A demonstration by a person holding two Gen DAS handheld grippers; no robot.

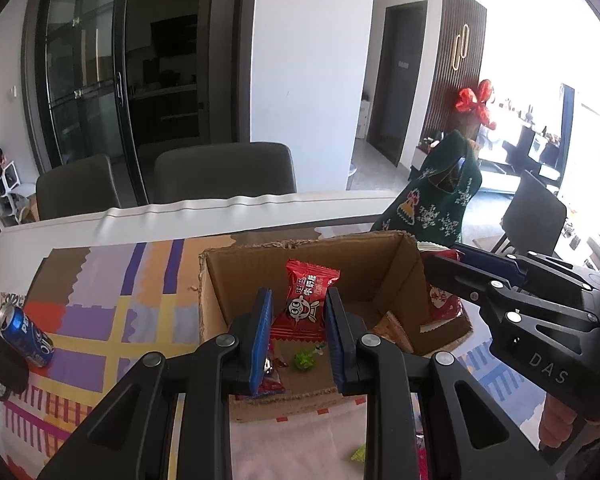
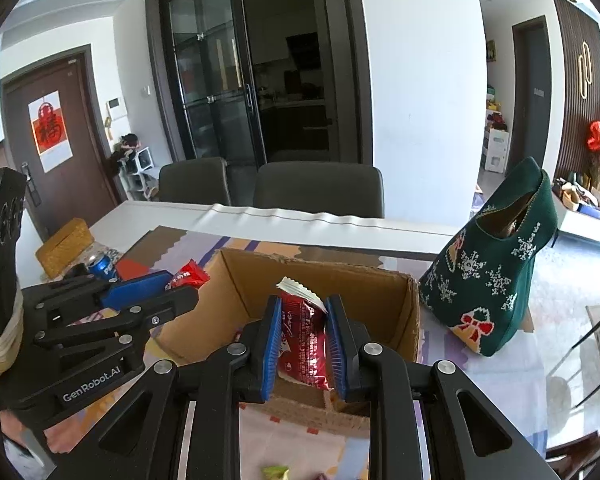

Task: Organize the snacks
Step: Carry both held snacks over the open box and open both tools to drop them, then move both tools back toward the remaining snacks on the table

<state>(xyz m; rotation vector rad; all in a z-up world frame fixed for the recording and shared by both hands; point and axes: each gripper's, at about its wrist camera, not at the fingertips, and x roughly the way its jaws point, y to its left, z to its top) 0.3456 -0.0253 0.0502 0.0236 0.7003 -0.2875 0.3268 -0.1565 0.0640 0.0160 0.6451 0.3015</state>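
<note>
My left gripper (image 1: 299, 300) is shut on a bright red candy packet (image 1: 306, 308) with a cartoon face, held above the open cardboard box (image 1: 300, 245). At the right of this view my right gripper (image 1: 440, 257) is shut on a dark red snack packet (image 1: 444, 300) over the box's right wall. The right wrist view shows that gripper (image 2: 304, 303) pinching the dark red packet (image 2: 305, 340) above the box (image 2: 396, 300). The left gripper (image 2: 182, 285) holds its red candy (image 2: 189, 273) at the box's left side. Several small snacks, among them a green candy (image 1: 304, 360), lie on the box floor.
A blue Pepsi can (image 1: 26, 334) and a black mug (image 1: 0, 360) lie on the patterned tablecloth at left. A green Christmas stocking (image 2: 496, 280) stands right of the box. A woven box (image 2: 64, 246) sits far left. Two grey chairs (image 2: 320, 190) line the table's far edge.
</note>
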